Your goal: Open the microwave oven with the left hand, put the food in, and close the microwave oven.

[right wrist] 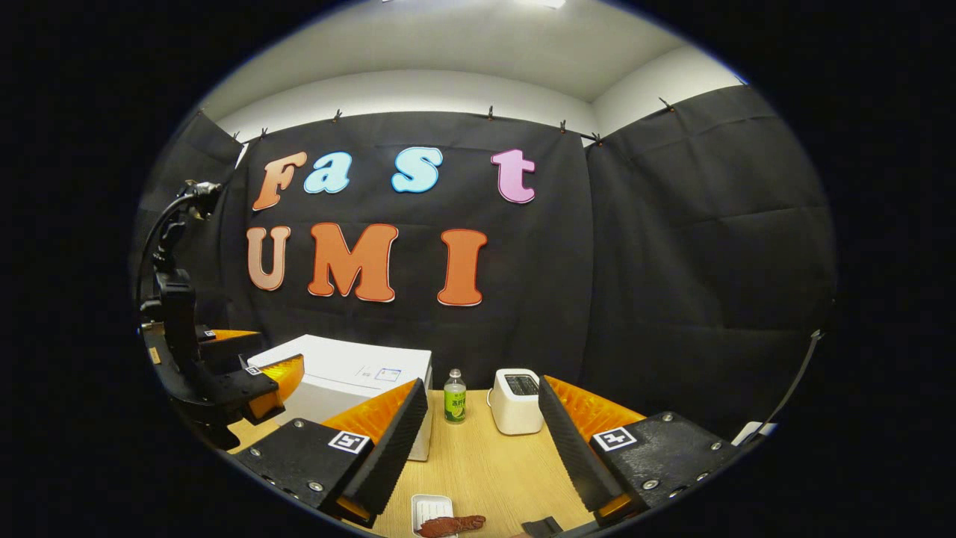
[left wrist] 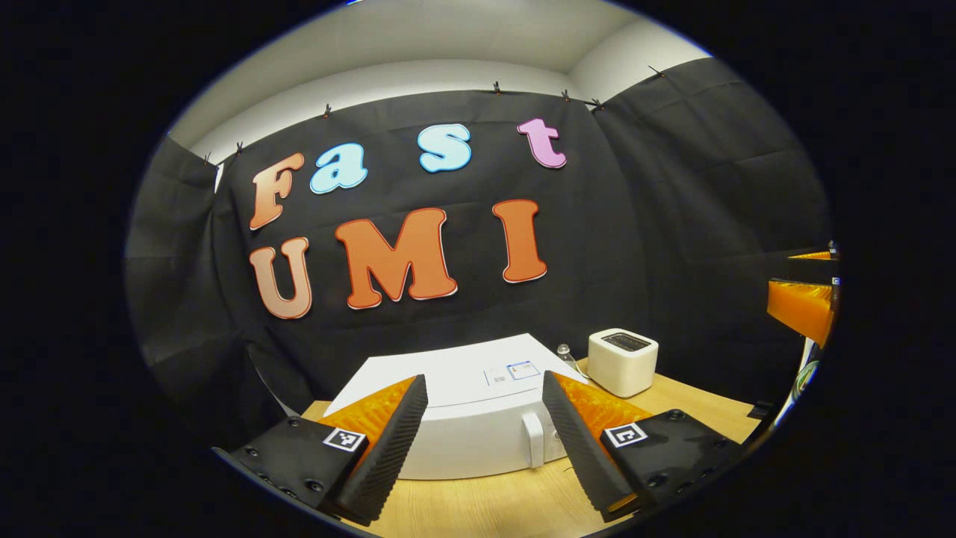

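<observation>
The white microwave [left wrist: 463, 426] stands on the wooden table straight ahead of my left gripper [left wrist: 484, 379], door shut, with its upright handle [left wrist: 532, 439] at the front's right side. The left gripper is open and empty, a short way back from the door; it also appears at the left [right wrist: 246, 388] beside the microwave [right wrist: 351, 377]. My right gripper [right wrist: 481, 385] is open and empty above the table. Below it, at the near edge, lies a small white tray [right wrist: 427, 508] with a reddish-brown piece of food [right wrist: 454, 524].
A white toaster [right wrist: 517, 400] and a small green-labelled bottle [right wrist: 454, 402] stand to the right of the microwave, near the back wall. A dark object [right wrist: 541, 527] lies at the table's near edge. The right gripper [left wrist: 803, 299] shows at the far right.
</observation>
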